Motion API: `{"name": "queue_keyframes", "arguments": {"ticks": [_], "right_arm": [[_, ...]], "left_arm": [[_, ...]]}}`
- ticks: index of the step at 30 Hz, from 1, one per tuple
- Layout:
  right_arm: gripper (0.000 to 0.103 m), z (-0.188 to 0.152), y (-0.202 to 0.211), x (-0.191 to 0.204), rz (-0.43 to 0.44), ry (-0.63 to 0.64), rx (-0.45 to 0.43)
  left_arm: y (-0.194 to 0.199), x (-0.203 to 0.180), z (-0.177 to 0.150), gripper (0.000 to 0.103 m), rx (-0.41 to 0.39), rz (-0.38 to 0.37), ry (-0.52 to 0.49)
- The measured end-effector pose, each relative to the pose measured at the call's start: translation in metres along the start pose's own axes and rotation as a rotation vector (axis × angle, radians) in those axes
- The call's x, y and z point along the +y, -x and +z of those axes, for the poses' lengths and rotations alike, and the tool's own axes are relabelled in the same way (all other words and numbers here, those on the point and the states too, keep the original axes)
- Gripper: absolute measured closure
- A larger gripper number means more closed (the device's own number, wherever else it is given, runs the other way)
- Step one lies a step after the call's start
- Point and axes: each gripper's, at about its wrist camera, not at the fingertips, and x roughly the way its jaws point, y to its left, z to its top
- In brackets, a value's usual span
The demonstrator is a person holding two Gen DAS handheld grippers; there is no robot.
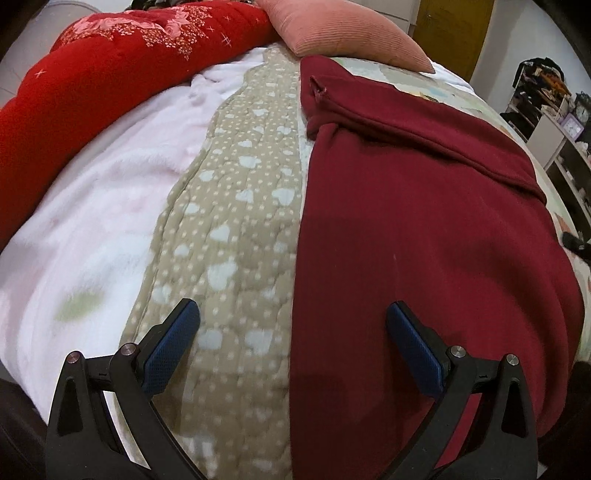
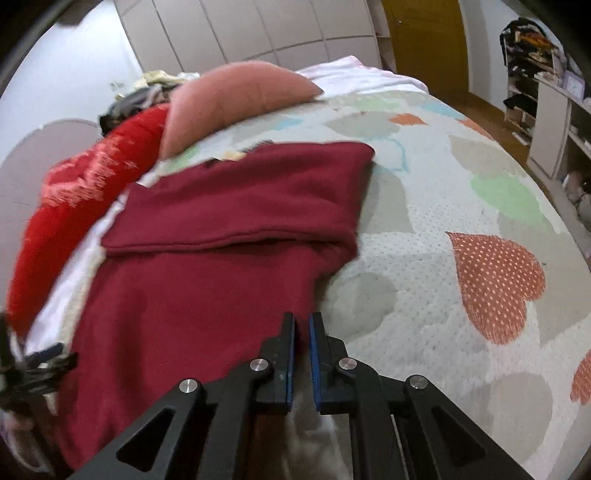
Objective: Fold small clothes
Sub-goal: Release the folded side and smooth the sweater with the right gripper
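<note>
A dark red garment point(image 1: 424, 221) lies flat on the bed, with a folded band across its far end. It also shows in the right wrist view point(image 2: 207, 266). My left gripper point(image 1: 293, 314) is open and empty, its fingers spread over the garment's left edge. My right gripper point(image 2: 302, 325) has its blue pads almost together at the garment's right edge, with a narrow gap between them. I cannot tell whether cloth is pinched in that gap.
A bright red quilt point(image 1: 92, 85) and a pink cushion point(image 1: 343, 29) lie at the bed's far end. A white fleece blanket point(image 1: 99, 206) and a tan spotted quilt point(image 1: 236, 206) lie left of the garment. A heart-patterned cover point(image 2: 461, 258) spreads to the right. Shelves point(image 2: 554, 110) stand far right.
</note>
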Motion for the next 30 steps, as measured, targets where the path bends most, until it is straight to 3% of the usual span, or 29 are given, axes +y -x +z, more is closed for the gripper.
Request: {"name": "queue_keyframes", "arguments": {"ticks": [1, 2, 3, 5, 11, 13, 15, 18, 24, 26, 28, 30], "right_arm": [[0.095, -0.003, 0.009, -0.001, 0.026, -0.01, -0.003], [0.085, -0.007, 0.019, -0.001, 0.066, -0.013, -0.005], [0.062, -0.014, 0.028, -0.001, 0.107, -0.006, 0.001], [0.038, -0.03, 0.039, -0.001, 0.154, 0.005, 0.024], [0.038, -0.071, 0.032, -0.001, 0.176, 0.018, 0.094], [0.05, -0.077, 0.03, 0.005, 0.173, 0.049, 0.081], [0.091, -0.078, 0.027, 0.014, 0.163, 0.111, 0.086], [0.095, -0.079, 0.03, 0.013, 0.14, 0.126, 0.084], [0.095, -0.081, 0.039, -0.014, 0.127, 0.05, 0.084], [0.095, -0.084, 0.044, -0.016, 0.149, 0.033, 0.085], [0.087, -0.087, 0.052, -0.019, 0.203, 0.01, 0.081], [0.043, -0.093, 0.06, -0.02, 0.245, 0.017, 0.087]], "left_arm": [[0.001, 0.0, -0.003, 0.001, -0.002, 0.005, -0.004], [0.003, -0.001, -0.006, 0.001, -0.005, 0.011, -0.006], [0.004, -0.001, -0.008, 0.001, -0.008, 0.014, -0.007], [0.005, -0.002, -0.011, 0.001, -0.016, 0.024, -0.007], [0.01, -0.007, -0.016, 0.001, -0.019, 0.028, -0.004], [0.012, -0.008, -0.017, 0.001, -0.018, 0.027, -0.008], [0.014, -0.008, -0.019, 0.001, -0.017, 0.031, -0.012], [0.018, -0.006, -0.022, 0.001, -0.017, 0.03, -0.012], [0.025, -0.004, -0.035, 0.001, 0.004, 0.018, -0.015], [0.03, -0.005, -0.041, 0.001, 0.006, 0.009, -0.034], [0.034, -0.004, -0.05, 0.001, 0.022, -0.004, -0.049], [0.037, -0.002, -0.059, 0.001, 0.035, -0.019, -0.054]]}}
